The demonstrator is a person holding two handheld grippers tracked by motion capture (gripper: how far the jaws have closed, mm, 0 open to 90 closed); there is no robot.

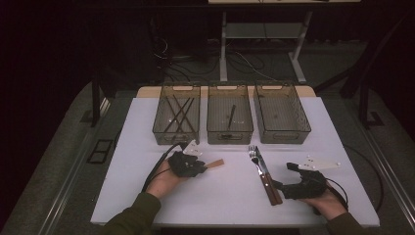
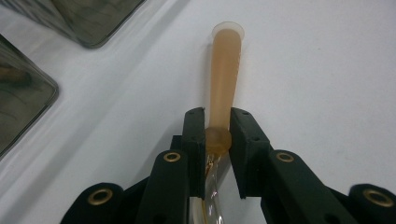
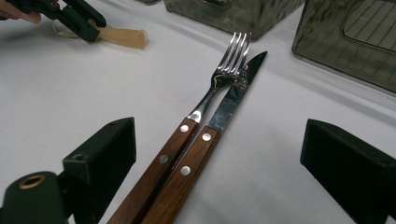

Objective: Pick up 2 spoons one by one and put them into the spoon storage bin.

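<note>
Near the front left of the white table (image 1: 293, 122), just before the left of three grey bins (image 1: 176, 115), the person's left hand (image 1: 164, 180) reaches forward with the left gripper (image 2: 217, 128) held low and nearly level, its jaws clamped on the neck of an amber-handled spoon (image 2: 225, 70) that lies on the tabletop with the handle pointing away. On the right side the right hand (image 1: 327, 201) rests low on the table, and the right gripper (image 1: 285, 175) has its jaws spread wide and gripping nothing, set either side of the wooden handles of a fork (image 3: 212, 91) and a knife (image 3: 229, 105) that lie touching side by side.
</note>
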